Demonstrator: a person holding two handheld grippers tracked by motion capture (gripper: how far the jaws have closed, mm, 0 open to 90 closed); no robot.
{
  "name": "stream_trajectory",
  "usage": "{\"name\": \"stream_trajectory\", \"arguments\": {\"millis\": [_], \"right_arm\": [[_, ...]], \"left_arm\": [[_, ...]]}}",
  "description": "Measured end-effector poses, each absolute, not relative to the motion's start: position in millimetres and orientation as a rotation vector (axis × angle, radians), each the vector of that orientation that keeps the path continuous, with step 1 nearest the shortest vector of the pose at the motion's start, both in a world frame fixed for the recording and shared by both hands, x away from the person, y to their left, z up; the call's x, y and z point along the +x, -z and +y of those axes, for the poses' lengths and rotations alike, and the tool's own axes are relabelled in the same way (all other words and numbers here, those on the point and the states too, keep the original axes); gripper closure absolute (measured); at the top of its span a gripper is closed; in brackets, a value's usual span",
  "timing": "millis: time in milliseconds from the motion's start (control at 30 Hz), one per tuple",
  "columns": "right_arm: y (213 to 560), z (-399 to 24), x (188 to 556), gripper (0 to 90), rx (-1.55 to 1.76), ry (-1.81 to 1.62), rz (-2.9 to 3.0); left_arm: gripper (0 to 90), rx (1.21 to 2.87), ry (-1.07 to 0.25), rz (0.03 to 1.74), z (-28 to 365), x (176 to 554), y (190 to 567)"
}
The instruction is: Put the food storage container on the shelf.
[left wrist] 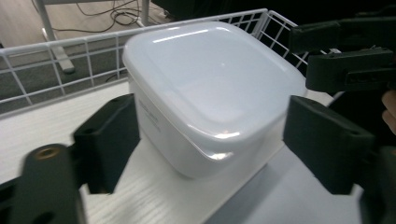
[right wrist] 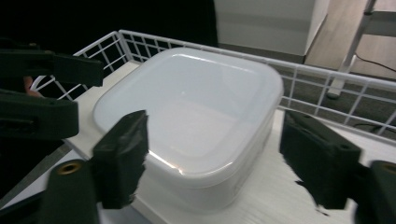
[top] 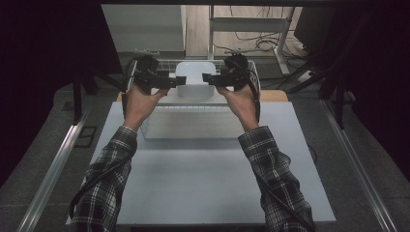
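White lidded container (left wrist: 205, 93) — glossy, smooth plastic. Basket (left wrist: 60, 60) of white coated wire. Table (top: 203, 179) pale and matt, perhaps faintly wood-grained. Jaws — matt black.

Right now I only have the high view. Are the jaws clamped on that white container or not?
Observer: No. In the left gripper view, the left gripper straddles a corner of the white container with its jaws spread. One pad stands clear of the wall.
Operator: Right side?
Observer: Same. The right gripper has its jaws spread around another corner, and there's a gap beside one pad.
Operator: Lid on?
Observer: Yes. The lid sits flush along the edges that show, and the container rests flat on the white board inside the wire basket.
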State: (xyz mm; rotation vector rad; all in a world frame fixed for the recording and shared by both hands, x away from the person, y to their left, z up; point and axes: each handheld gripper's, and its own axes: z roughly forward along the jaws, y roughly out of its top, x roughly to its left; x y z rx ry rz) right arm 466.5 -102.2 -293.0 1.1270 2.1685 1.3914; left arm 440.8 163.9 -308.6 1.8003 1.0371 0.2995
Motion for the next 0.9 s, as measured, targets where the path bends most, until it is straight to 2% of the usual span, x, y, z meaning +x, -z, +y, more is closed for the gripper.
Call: {"name": "stream_trajectory", "arguments": {"millis": [100,233,500,900], "right_arm": [[294,-99,464,13.5,1.101,-1.367,2.204],[295,-94,456,7.4,1.037,-1.331,2.24],[299,-94,445,3.5,0.97,-1.255,2.263],[309,-107,432,3.1,0.924,-1.271,2.277]], "left_arm": [[10.3,1.818,-0.277,1.016,163,437,311],[7.0,1.83,-0.275,0.995,163,432,314],[1.9,1.882,-0.36,0.957,158,420,323],[2.6,1.852,-0.323,0.842,166,404,332]]}}
